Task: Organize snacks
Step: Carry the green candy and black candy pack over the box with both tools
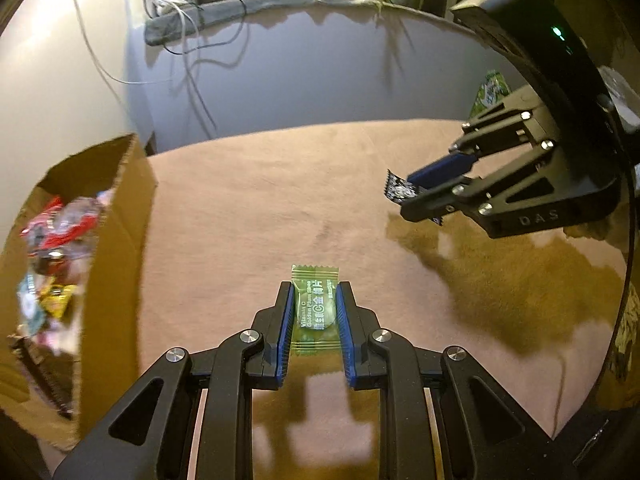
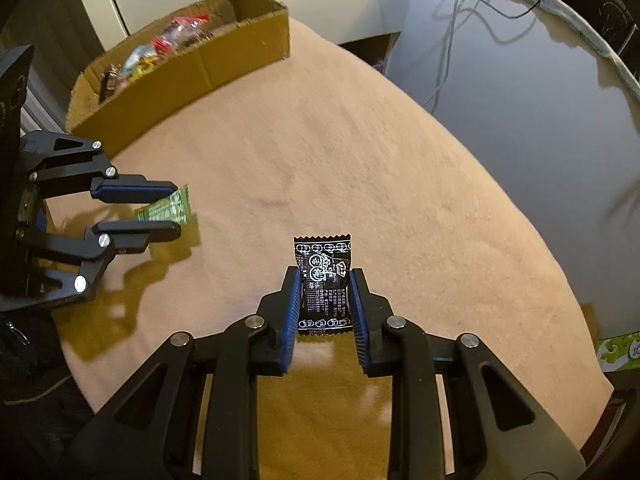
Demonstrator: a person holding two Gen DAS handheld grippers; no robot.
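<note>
Snacks sit in both of your tongs at this moment. Your left tongs (image 1: 314, 308) are clamped on a green translucent candy packet (image 1: 315, 304), its printed face up and its crimped far end sticking out past the blue pads (image 1: 286, 328). Your right tongs (image 2: 326, 300) are pinched onto a black candy packet (image 2: 323, 280) with white print, held the same way, with its zigzag edge poking out ahead of the fingertips. Both packets hang clear above the pink-tan cloth (image 2: 360, 160) that covers the tabletop, and each tool throws a dark shadow on the cloth beneath it. In the right wrist view, your left tongs appear at the left edge with the green packet between their pads. Off to the left stands an open cardboard box (image 1: 116, 240) at the edge of the cloth, holding a jumble of wrapped snacks (image 1: 56, 240) in red, yellow, white and clear wrappers. Past the cloth, cables (image 1: 192, 60) trail down a pale wall.
</note>
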